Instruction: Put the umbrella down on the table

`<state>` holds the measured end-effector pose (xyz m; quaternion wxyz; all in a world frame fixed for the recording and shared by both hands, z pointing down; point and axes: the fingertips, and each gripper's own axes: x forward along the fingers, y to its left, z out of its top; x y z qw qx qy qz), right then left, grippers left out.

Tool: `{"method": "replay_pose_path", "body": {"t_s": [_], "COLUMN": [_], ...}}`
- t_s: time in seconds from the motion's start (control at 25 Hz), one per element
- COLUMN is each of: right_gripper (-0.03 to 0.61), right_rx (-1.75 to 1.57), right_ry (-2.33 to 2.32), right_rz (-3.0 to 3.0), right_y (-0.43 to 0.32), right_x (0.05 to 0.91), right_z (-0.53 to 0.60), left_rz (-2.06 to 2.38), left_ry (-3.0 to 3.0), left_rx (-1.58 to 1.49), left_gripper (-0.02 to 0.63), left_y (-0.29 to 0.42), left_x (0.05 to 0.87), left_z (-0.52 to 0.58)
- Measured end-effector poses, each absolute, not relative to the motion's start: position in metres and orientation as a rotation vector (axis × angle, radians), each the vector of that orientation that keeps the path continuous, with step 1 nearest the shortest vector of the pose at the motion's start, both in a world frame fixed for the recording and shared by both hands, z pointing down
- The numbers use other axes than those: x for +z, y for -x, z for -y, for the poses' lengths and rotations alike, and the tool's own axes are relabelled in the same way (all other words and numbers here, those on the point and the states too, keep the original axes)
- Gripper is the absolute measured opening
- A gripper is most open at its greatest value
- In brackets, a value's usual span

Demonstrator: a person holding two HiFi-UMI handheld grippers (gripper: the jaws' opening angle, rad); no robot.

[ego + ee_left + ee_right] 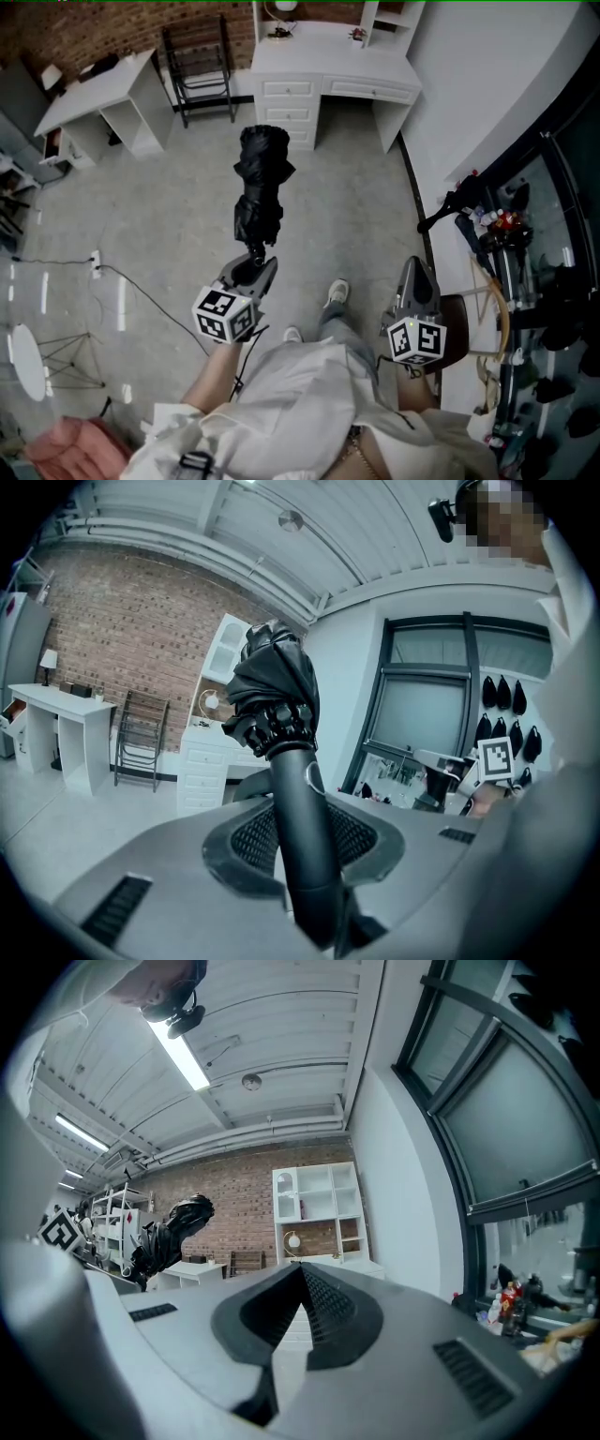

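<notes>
A folded black umbrella point(261, 183) stands upright over the floor, held by its dark handle point(302, 836) in my left gripper point(253, 267). In the left gripper view the jaws of that gripper point(305, 855) press on the handle from both sides, and the bunched canopy point(272, 682) rises above them. My right gripper point(415, 272) hangs to the right of the person's legs, apart from the umbrella. In its own view that gripper point(302, 1269) has its tips together with nothing between them, and the umbrella point(178, 1227) shows at the left.
A white desk with drawers point(333, 58) stands ahead against the wall, and a second white table point(94, 98) is at the far left. Between them is a black rack point(202, 66). A cable point(141, 291) trails over the floor. Cluttered shelving point(511, 253) lines the right.
</notes>
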<state>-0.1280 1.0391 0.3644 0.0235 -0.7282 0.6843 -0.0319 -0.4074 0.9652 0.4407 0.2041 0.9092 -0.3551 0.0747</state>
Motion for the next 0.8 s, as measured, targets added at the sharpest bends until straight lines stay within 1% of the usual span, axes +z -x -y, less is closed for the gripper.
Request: {"method": "replay_pose_path", "body": {"t_s": [0.4, 0.8], "right_gripper": [0.017, 0.018], "right_rx": [-0.080, -0.112], "right_ry": [2.226, 2.221], "right_rz": [-2.121, -2.129], "right_y": [0.125, 0.082], "right_x": [0.383, 0.383], "right_z": [-1.021, -0.932], "left_rz": [1.015, 1.006], "left_ry": [-2.540, -2.528], "left_rx": [0.200, 0.222], "left_gripper": [0.124, 0.124], "left_y": [0.404, 0.358], "left_x": [0.458, 0.454], "left_z": [-0.950, -0.864]}}
